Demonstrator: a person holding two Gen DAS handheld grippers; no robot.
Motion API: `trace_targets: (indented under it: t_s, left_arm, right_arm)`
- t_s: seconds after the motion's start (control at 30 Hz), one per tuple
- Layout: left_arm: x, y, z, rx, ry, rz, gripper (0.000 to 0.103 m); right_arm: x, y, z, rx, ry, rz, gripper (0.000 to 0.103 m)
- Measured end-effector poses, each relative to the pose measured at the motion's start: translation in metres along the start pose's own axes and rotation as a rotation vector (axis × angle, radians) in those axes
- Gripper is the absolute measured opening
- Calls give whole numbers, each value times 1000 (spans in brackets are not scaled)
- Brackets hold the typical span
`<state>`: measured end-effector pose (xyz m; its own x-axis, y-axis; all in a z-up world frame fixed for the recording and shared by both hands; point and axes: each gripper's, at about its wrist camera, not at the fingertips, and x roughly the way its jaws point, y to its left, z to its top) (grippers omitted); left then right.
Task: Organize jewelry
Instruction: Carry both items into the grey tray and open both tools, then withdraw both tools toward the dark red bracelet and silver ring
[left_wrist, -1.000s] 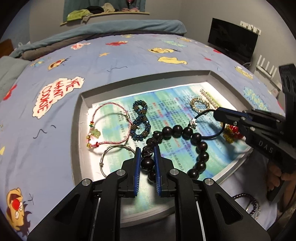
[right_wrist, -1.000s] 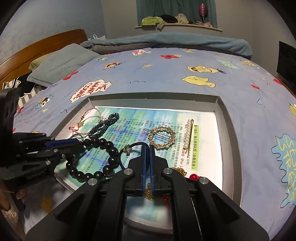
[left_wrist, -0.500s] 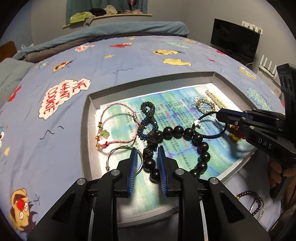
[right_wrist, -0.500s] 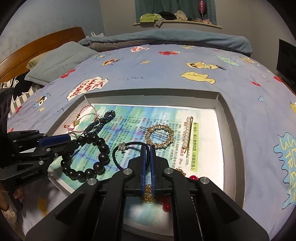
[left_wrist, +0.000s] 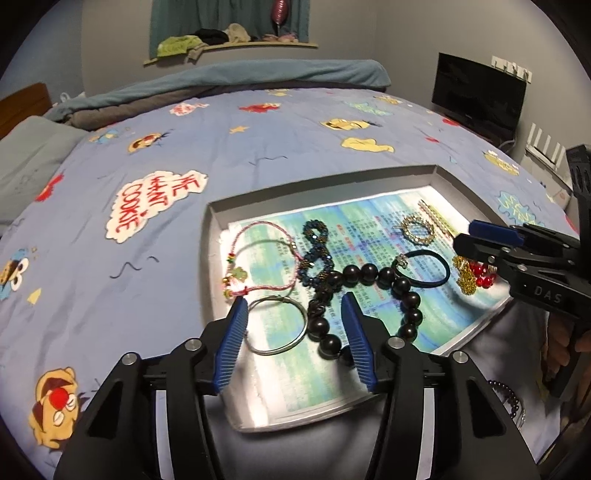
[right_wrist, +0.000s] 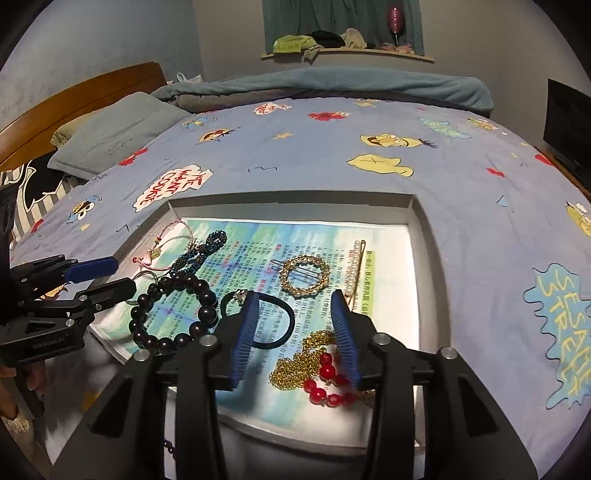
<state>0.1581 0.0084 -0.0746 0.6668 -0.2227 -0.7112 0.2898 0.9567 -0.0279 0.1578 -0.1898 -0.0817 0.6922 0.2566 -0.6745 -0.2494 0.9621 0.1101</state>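
Observation:
A shallow grey tray (left_wrist: 325, 187) (right_wrist: 295, 197) lined with printed paper lies on the bed. On the paper rests a black bead bracelet (left_wrist: 369, 273) (right_wrist: 208, 296). My left gripper (left_wrist: 294, 306) (right_wrist: 123, 275) hangs over its near end with jaws opening, the pads clear of the beads. Next to it lies a black hair tie (left_wrist: 447, 271) (right_wrist: 286, 308). My right gripper (right_wrist: 295, 301) (left_wrist: 467, 236) hovers above it, jaws opening too, gripping nothing. A gold chain with red beads (right_wrist: 317, 365) sits under its right finger.
Also in the tray are a pink cord bracelet (left_wrist: 258, 258), a blue beaded bracelet (left_wrist: 314, 251), a silver ring bangle (left_wrist: 275, 353), a round gold clip (right_wrist: 284, 275) and a pearl hairpin (right_wrist: 356, 266). A dark bead string (left_wrist: 506, 391) lies outside the tray's near corner.
Both grippers have gone from shut to open. The left let go of the black bead bracelet and drew back a little. The right released the hair tie, which now lies flat.

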Motion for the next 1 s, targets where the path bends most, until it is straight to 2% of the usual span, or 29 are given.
trace_targets:
  t_s: [0.1,0.47,0.6,0.87,1.0]
  left_arm:
    - [-6,2,0,-10,-14,7,63]
    - [-28,5,-4,-26,-39,23,69]
    - [-36,7,-4,-47,-52,35,77]
    - [-49,0,-4,-45,-62,41,86]
    - [-57,-2,-9,-57,-53,46,91]
  right_arm:
    - [-9,0,0,2,-13,-3,55]
    - [-41,1,0,-7,-57,-25,69]
    - [-53,1,1,-3,-79,-21,81]
    - [-73,3,5,-4,-110,-19,96]
    - [-92,4,5,-26,-124,-48,97]
